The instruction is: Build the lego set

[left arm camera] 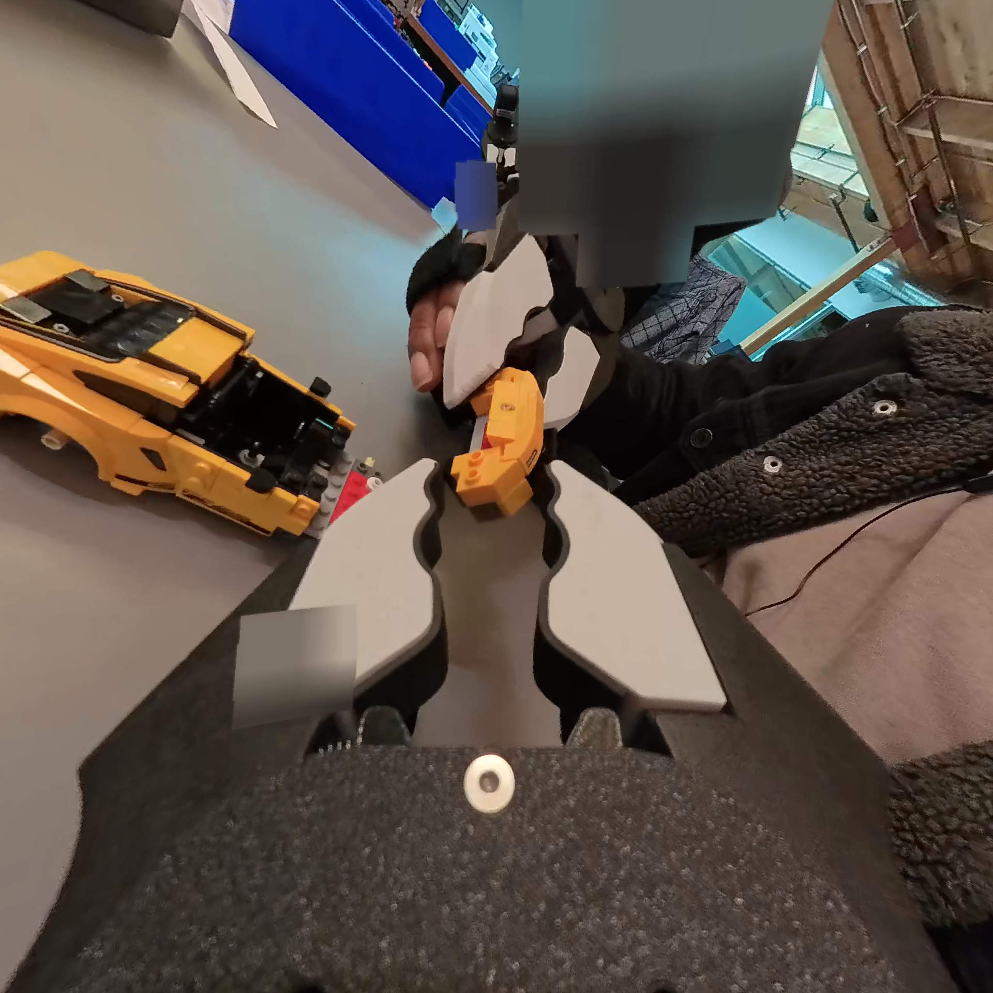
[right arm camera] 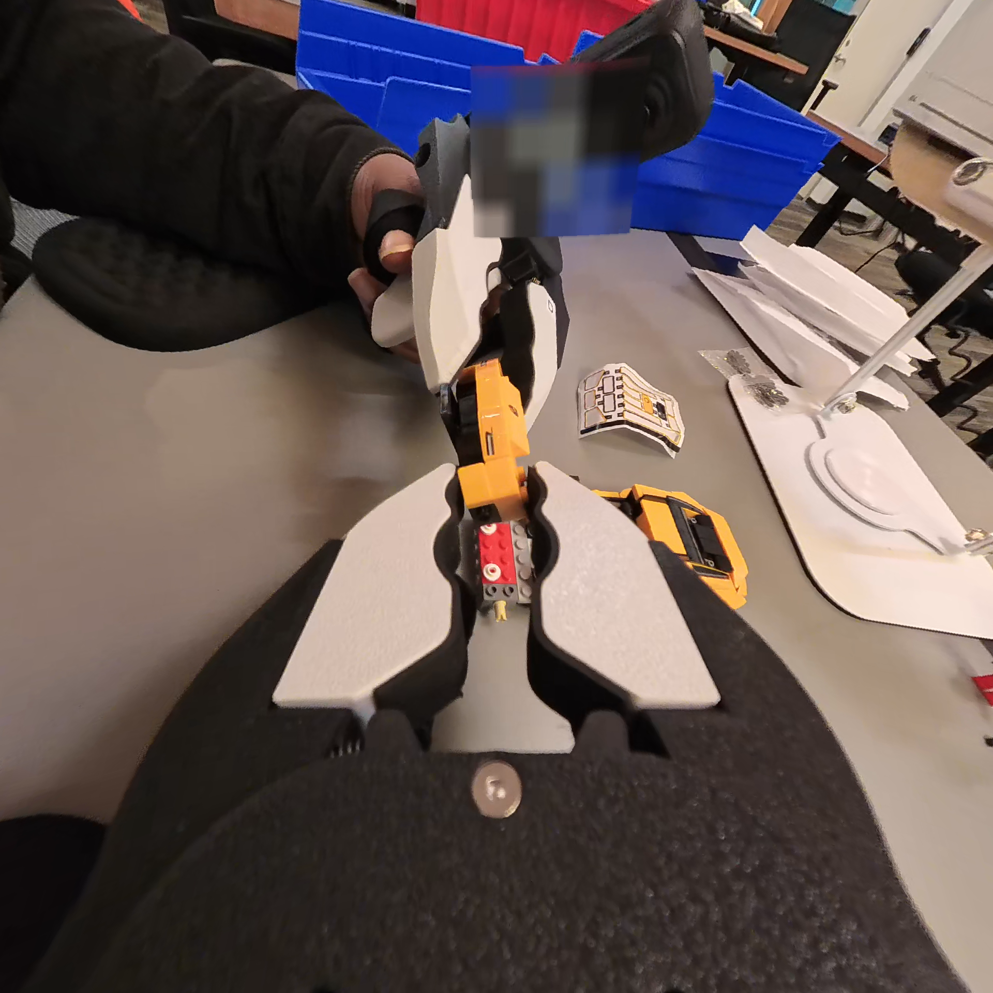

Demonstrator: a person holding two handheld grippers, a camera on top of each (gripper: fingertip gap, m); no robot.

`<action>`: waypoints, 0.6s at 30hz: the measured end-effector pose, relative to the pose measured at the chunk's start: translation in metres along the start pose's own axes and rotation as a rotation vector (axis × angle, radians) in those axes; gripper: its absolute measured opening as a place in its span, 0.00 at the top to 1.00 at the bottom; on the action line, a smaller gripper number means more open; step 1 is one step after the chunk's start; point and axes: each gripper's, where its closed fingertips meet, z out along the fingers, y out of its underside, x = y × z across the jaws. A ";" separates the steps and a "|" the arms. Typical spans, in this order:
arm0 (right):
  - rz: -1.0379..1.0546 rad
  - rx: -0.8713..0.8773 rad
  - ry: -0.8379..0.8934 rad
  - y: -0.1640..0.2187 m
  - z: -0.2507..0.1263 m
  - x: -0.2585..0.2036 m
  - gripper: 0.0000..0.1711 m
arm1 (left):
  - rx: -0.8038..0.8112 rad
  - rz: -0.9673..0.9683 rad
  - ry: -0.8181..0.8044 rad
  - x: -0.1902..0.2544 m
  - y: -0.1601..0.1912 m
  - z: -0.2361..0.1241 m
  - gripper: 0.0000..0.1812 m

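An orange Lego sub-assembly [left arm camera: 518, 424] is held in the air between both grippers. My left gripper [left arm camera: 491, 473] is shut on its lower block. My right gripper [left arm camera: 508, 408], held by a hand, is shut on the other, curved end. In the right wrist view the right gripper [right arm camera: 494, 475] clamps the near orange block of the sub-assembly [right arm camera: 499, 414] and the left gripper [right arm camera: 486, 403] clamps the far end. The yellow Lego car [left arm camera: 161, 397] lies on the grey table [left arm camera: 161, 188], its open end with a red and grey plate [right arm camera: 502, 559] just below the held piece.
Blue bins [right arm camera: 725, 150] stand at the table's far side. A sticker sheet [right arm camera: 628, 408], white paper sheets [right arm camera: 806, 301], a small parts bag [right arm camera: 752, 376] and a white base plate with a clear stand [right arm camera: 860, 516] lie to the right. A person's dark jacket [left arm camera: 806, 430] is close. Left and right tips are no more than a few centimetres apart.
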 end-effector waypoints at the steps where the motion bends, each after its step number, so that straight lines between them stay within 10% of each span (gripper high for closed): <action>1: -0.005 -0.001 0.003 0.000 0.000 0.000 0.87 | 0.001 -0.003 -0.001 0.000 0.000 0.000 0.81; 18: -0.526 0.003 0.301 -0.025 -0.007 0.009 0.86 | 0.046 0.645 -0.205 0.018 -0.017 -0.006 0.83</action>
